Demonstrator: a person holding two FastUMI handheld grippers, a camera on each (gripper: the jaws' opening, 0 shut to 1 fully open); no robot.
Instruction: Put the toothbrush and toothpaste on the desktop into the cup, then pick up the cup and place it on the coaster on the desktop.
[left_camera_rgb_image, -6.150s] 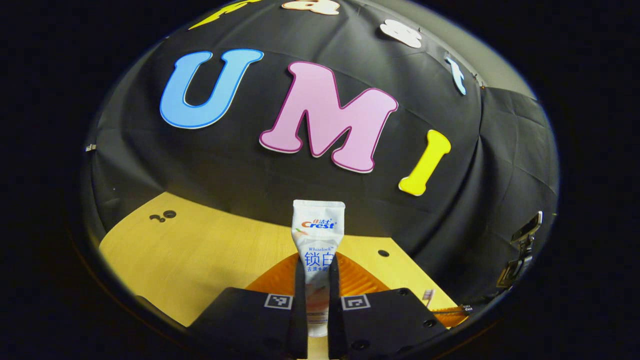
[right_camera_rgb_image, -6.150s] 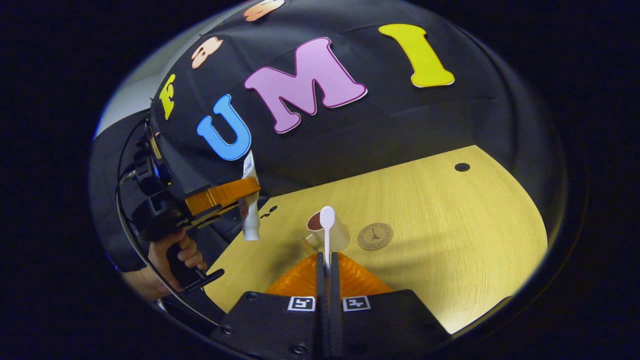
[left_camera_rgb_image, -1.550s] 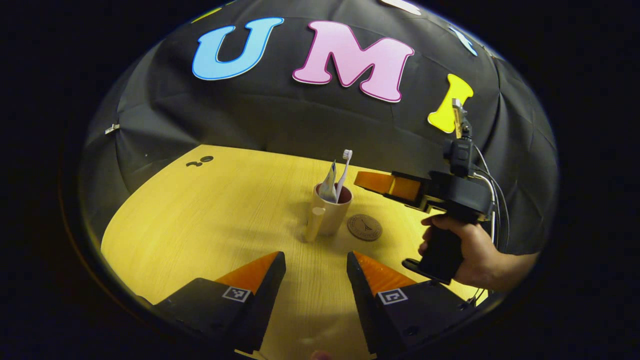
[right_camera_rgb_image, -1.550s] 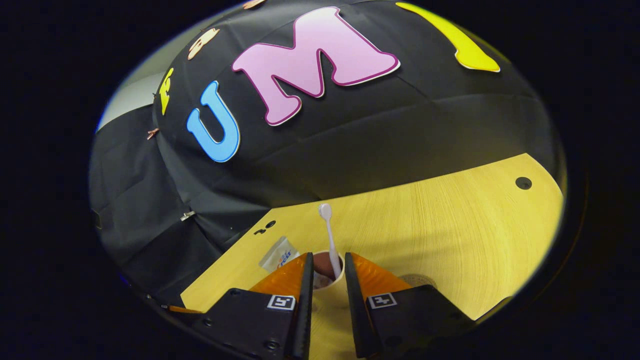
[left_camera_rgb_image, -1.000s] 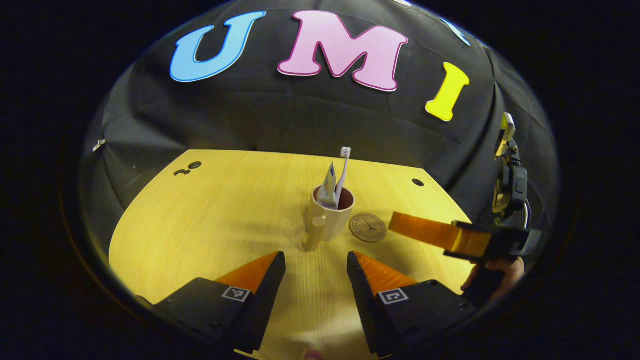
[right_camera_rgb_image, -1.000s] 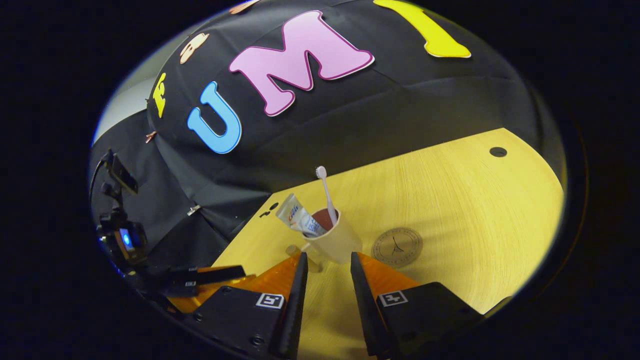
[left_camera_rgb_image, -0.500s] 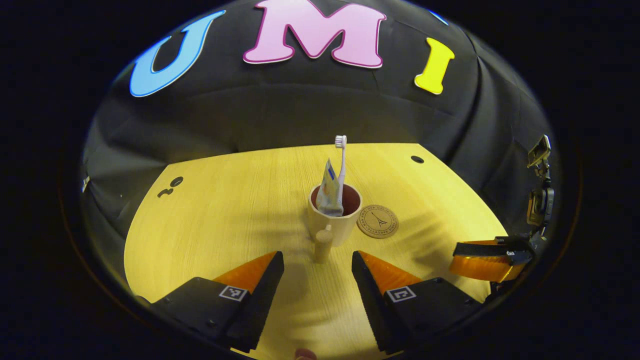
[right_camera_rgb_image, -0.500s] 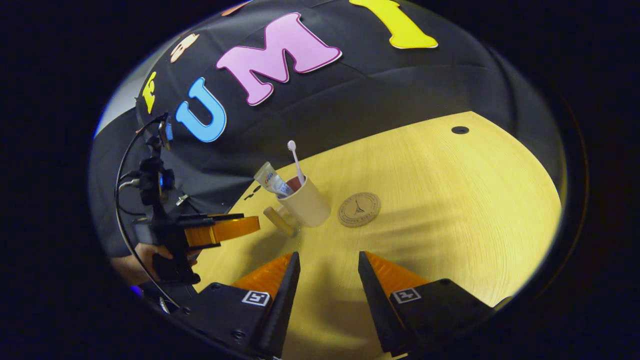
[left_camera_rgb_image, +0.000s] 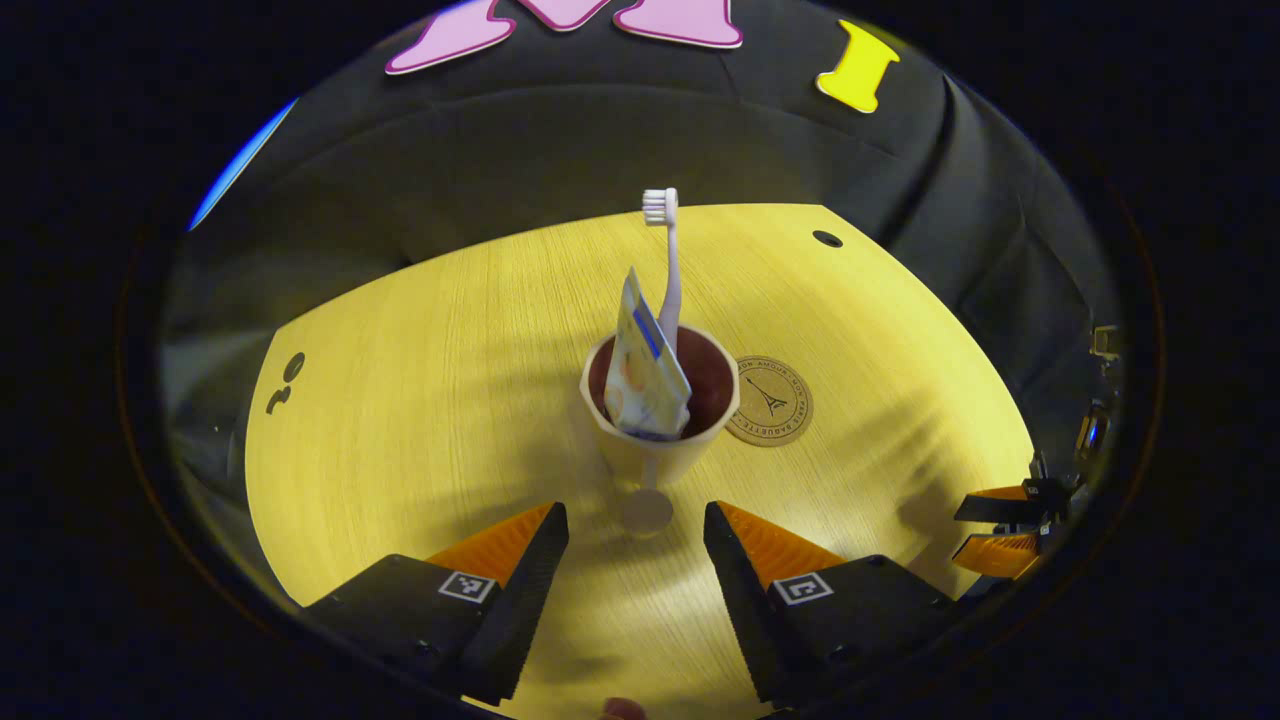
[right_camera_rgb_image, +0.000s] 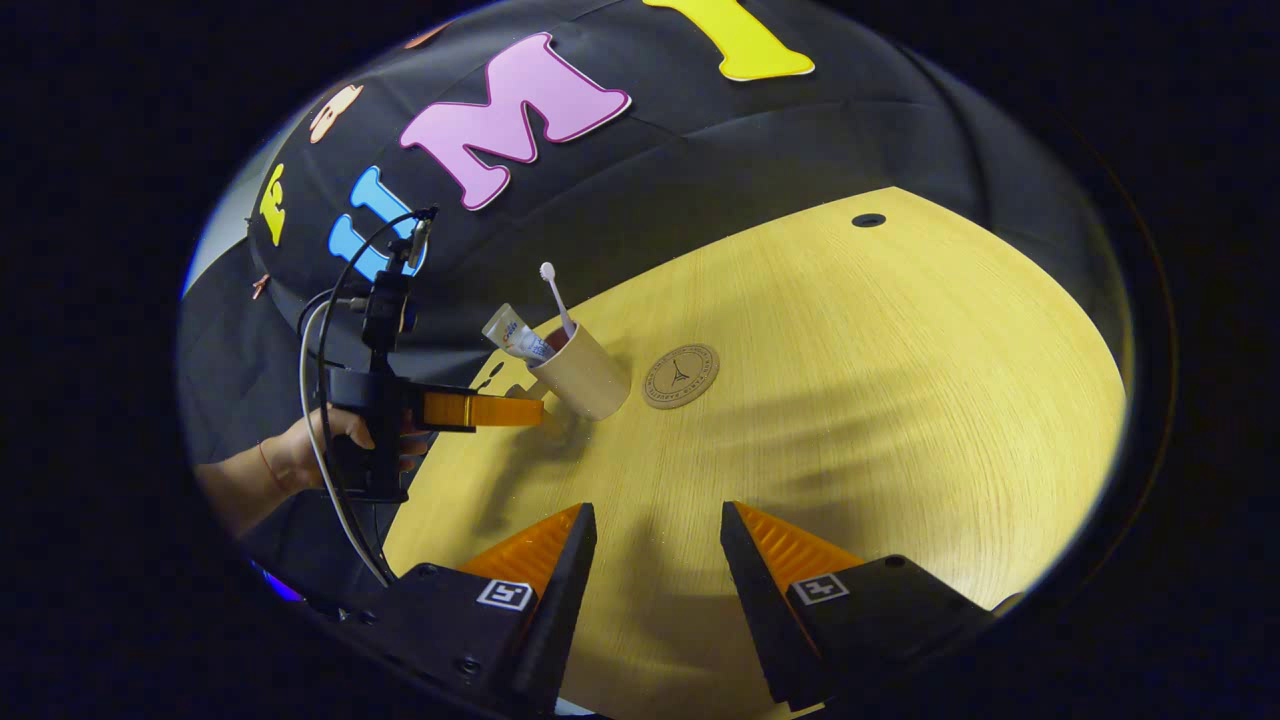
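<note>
Item 1, left gripper (left_camera_rgb_image: 635, 520): you hold it low over the desktop (left_camera_rgb_image: 420, 400), jaws spread wide and empty, aimed at the cup's handle (left_camera_rgb_image: 646, 508), which points straight back at you. In the right gripper view the same gripper (right_camera_rgb_image: 520, 410) sits at the left, your hand (right_camera_rgb_image: 330, 445) on its grip, its tip close beside the cup; whether it touches the handle there cannot be told.

Item 2, cup (left_camera_rgb_image: 655, 440): upright on the desktop, just left of the coaster and not on it. The rim seems to overlap the coaster's edge in the left gripper view (likely only the viewing angle; the right gripper view shows a gap between them).

Item 3, toothpaste (left_camera_rgb_image: 645, 375): in the cup, crimped end up, leaning toward the left gripper.

Item 4, toothbrush (left_camera_rgb_image: 668, 270): in the cup behind the tube, bristles up, nearly upright.

Item 5, coaster (left_camera_rgb_image: 770, 400): flat, bare, just right of the cup.

Item 6, right gripper (right_camera_rgb_image: 655, 545): jaws spread, empty, held well back from the cup. The left gripper view catches it small at the far right edge (left_camera_rgb_image: 1005, 525).

Progress, by judgement: loading of the cup is done; the grasp, lift and set-down on the coaster remain, and you appear to be lining up for the handle.

Obscured: the lower ends of tube and brush lie inside the cup; the handle is seen end-on, so its shape is unclear.
</note>
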